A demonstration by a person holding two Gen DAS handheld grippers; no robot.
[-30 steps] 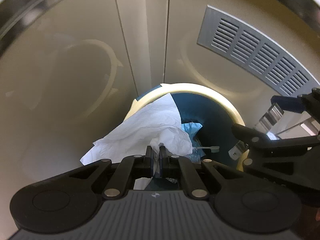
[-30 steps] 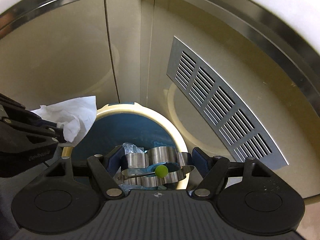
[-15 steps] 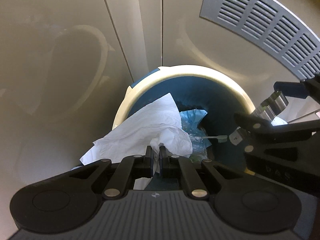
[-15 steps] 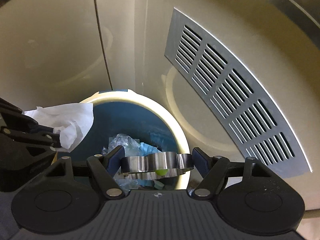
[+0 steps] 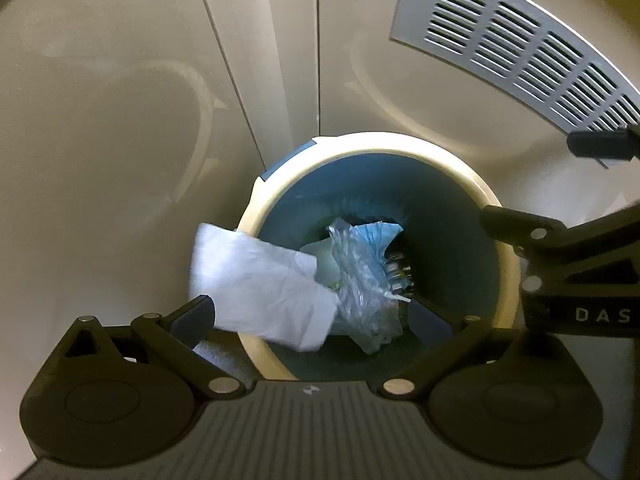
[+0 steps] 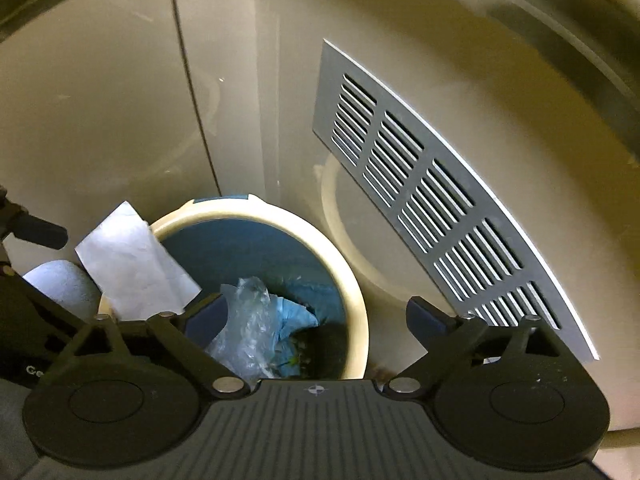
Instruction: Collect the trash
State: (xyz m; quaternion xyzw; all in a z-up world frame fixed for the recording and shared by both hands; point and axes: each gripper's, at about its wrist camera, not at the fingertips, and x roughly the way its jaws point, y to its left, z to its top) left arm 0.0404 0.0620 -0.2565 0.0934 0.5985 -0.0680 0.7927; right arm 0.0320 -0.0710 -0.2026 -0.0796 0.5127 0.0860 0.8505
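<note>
Beige cabinet panels w/ metal vent grille [image 6: 436,216] behind a cream-rimmed bin [image 5: 400,146]. Left hand-held gripper [image 5: 320,314] has just opened wide; white tissue [image 5: 260,280] sits loose across bin rim. Right hand-held gripper [image 6: 316,318] also just opened, nothing between jaws. Plastic wrap [image 6: 244,328] inside bin.

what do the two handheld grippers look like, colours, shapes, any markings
Both are matte black. The left gripper and the right gripper each have a ribbed dark grey centre plate bearing a small round emblem, two round black discs at the sides, and linkage arms with silver pivot pins. Finger pads look dark blue. White lettering reading DAS shows on the right gripper's side in the left wrist view. No cables or sleeves are visible.
</note>
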